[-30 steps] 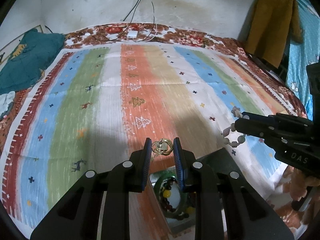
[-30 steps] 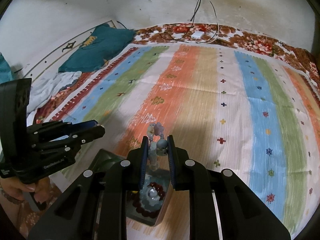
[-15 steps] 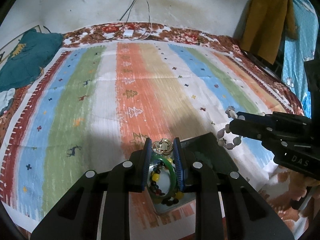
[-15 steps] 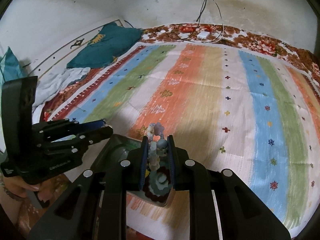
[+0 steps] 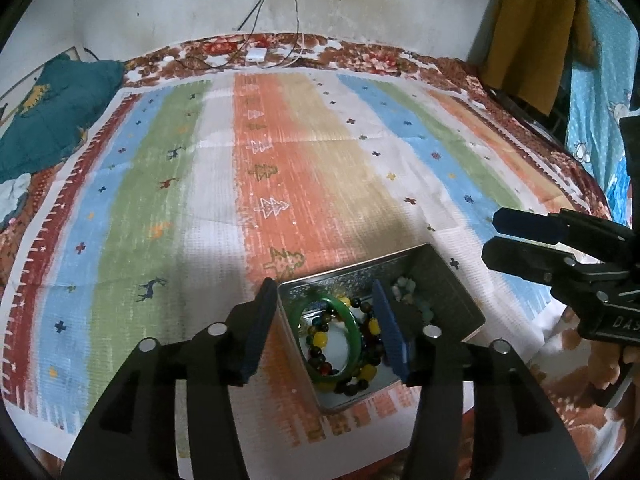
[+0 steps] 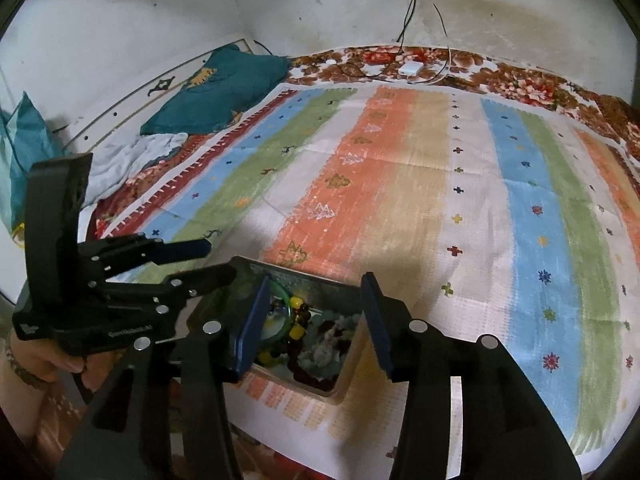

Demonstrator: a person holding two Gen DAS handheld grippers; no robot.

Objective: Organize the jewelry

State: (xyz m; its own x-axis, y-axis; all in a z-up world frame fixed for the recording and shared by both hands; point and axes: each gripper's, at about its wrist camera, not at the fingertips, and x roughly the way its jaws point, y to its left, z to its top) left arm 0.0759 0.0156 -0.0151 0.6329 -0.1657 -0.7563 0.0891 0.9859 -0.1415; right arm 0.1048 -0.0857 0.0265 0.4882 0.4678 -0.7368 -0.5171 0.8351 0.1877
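A grey metal box (image 5: 448,280) sits on the striped cloth near its front edge, also in the right wrist view (image 6: 308,282). It holds a green bangle (image 5: 352,320), dark and yellow bead bracelets (image 5: 370,330) and a pale bead bracelet (image 5: 404,290), which also shows in the right wrist view (image 6: 328,350). My left gripper (image 5: 326,294) is open and empty just above the box. My right gripper (image 6: 314,292) is open and empty above the box too. Each gripper shows in the other's view, left (image 6: 204,264) and right (image 5: 492,240).
The striped cloth (image 5: 280,152) covers a bed with a floral sheet. A white charger and cables (image 5: 256,54) lie at the far edge. A teal pillow (image 5: 44,116) lies at the left. Clothes (image 5: 532,28) hang at the right.
Both grippers opened over the box. The gold ring piece left my left gripper and the pale bead bracelet left my right gripper; the bracelet now lies in the box.
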